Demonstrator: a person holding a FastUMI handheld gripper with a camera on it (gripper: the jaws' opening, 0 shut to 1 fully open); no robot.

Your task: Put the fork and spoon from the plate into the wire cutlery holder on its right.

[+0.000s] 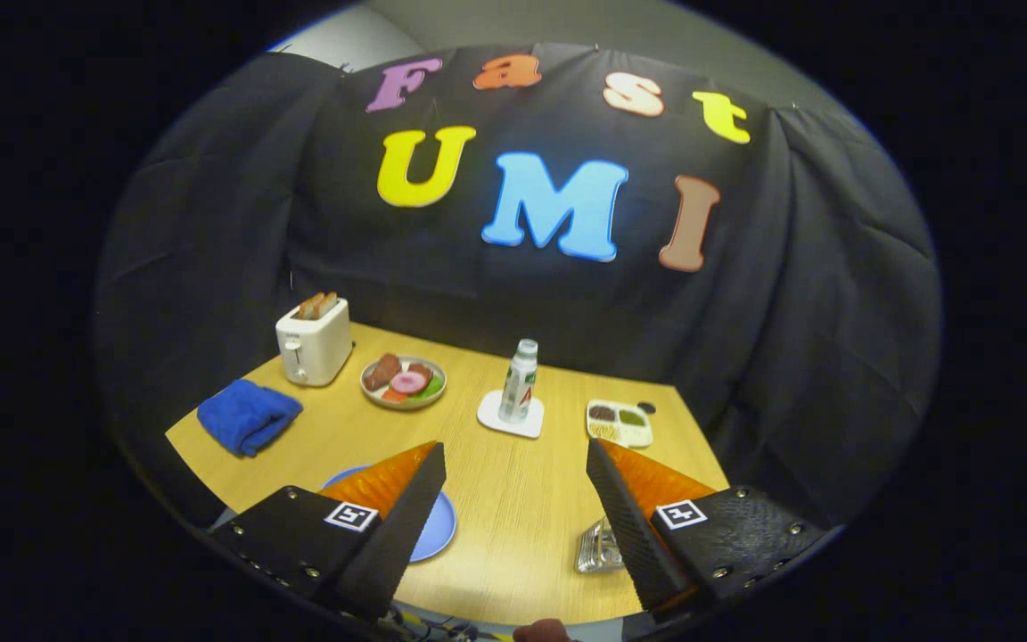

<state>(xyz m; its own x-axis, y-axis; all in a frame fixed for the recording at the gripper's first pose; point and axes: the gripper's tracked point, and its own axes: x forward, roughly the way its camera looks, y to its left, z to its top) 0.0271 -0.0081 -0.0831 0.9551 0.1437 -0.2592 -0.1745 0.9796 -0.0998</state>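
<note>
Two fingers spread wide, our gripper holding nothing over the wooden table. Under our left finger lies the blue plate, mostly hidden, so we can't make out fork or spoon. By the right finger, the wire cutlery holder. Beyond: a bottle on its coaster, a food plate, a toaster, a blue cloth.

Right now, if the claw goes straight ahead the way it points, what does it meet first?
Probably the bottle on its white coaster, straight beyond the open claw. Bare table lies between the fingers before it. Depth is unclear, so the claw may pass above.
</note>
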